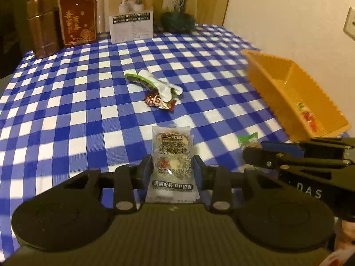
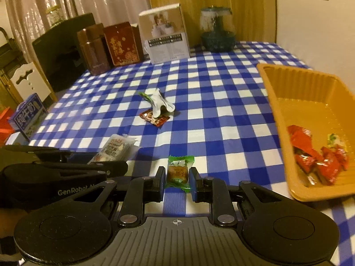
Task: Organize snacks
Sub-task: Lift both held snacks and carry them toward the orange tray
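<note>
1. Left wrist view shows my left gripper clamped on a clear sesame cake packet, the blue pads pressing its two long edges, with the packet lifted clear of the checked tablecloth.
2. My right gripper is closed on a small green-wrapped candy, pinched across its middle and held above the cloth.
3. The orange tray sits to the right, near the wall, and already holds several red wrappers; I judge both my pieces belong there.
4. I would bring the right claw over first, since it is nearer the tray, and let the candy go low over the bare part of the tray floor, not onto the red pile.
5. The left packet is long and slippery plastic; I should keep it level and not squeeze harder, as the cake inside may crumble.
6. My two claws are close beside each other, so I would stagger them to avoid a knock above the tray rim.
7. Two snacks remain in the middle of the cloth: a white and green packet lying partly over a dark red candy. They touch, so later I should lift the top one first.
8. The boxes and the glass jar at the far edge are well apart from my path.
</note>
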The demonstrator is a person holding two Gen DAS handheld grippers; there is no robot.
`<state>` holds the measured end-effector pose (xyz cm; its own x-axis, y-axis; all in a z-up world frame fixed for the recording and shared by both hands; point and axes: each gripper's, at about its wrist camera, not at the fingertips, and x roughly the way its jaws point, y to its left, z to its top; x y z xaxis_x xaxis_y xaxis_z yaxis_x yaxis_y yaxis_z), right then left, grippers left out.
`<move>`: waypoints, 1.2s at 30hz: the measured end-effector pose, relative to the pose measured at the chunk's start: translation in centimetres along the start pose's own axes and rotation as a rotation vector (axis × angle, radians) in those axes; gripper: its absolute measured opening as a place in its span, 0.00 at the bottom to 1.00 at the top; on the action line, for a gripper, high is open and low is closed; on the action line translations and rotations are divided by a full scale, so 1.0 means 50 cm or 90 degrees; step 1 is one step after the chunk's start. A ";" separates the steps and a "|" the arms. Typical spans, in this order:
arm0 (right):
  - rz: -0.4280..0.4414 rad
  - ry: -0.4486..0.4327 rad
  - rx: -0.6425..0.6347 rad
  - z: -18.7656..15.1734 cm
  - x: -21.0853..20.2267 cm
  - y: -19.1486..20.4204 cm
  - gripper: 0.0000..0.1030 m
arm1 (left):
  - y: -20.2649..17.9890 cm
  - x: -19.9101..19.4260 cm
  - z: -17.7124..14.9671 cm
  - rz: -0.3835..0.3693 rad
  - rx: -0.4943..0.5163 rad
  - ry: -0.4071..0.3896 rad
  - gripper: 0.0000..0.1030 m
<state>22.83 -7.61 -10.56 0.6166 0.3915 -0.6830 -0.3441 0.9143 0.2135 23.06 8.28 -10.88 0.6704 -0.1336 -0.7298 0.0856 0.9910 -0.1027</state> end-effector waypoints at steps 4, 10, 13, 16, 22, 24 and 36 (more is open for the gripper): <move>0.000 -0.011 0.001 -0.006 -0.055 -0.003 0.22 | -0.029 -0.058 -0.005 0.002 -0.015 -0.014 0.34; 0.000 -0.029 0.018 -0.017 -0.134 -0.011 0.22 | -0.080 -0.132 -0.012 -0.003 -0.032 -0.035 0.34; -0.001 -0.038 0.019 -0.023 -0.172 -0.014 0.22 | -0.107 -0.163 -0.019 -0.010 -0.036 -0.041 0.34; -0.003 -0.046 0.019 -0.030 -0.206 -0.019 0.22 | -0.131 -0.187 -0.024 -0.012 -0.042 -0.046 0.34; -0.012 -0.060 0.027 -0.045 -0.261 -0.035 0.22 | -0.164 -0.226 -0.032 -0.016 -0.063 -0.055 0.34; -0.014 -0.065 0.029 -0.047 -0.276 -0.042 0.22 | -0.171 -0.233 -0.033 -0.016 -0.064 -0.057 0.34; -0.030 -0.091 0.043 -0.047 -0.331 -0.072 0.22 | -0.208 -0.260 -0.030 -0.029 -0.068 -0.068 0.34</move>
<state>12.20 -17.64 -1.67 0.7270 0.3546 -0.5881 -0.2668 0.9349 0.2338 12.35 -0.29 -1.36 0.7424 -0.1706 -0.6479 0.0422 0.9770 -0.2090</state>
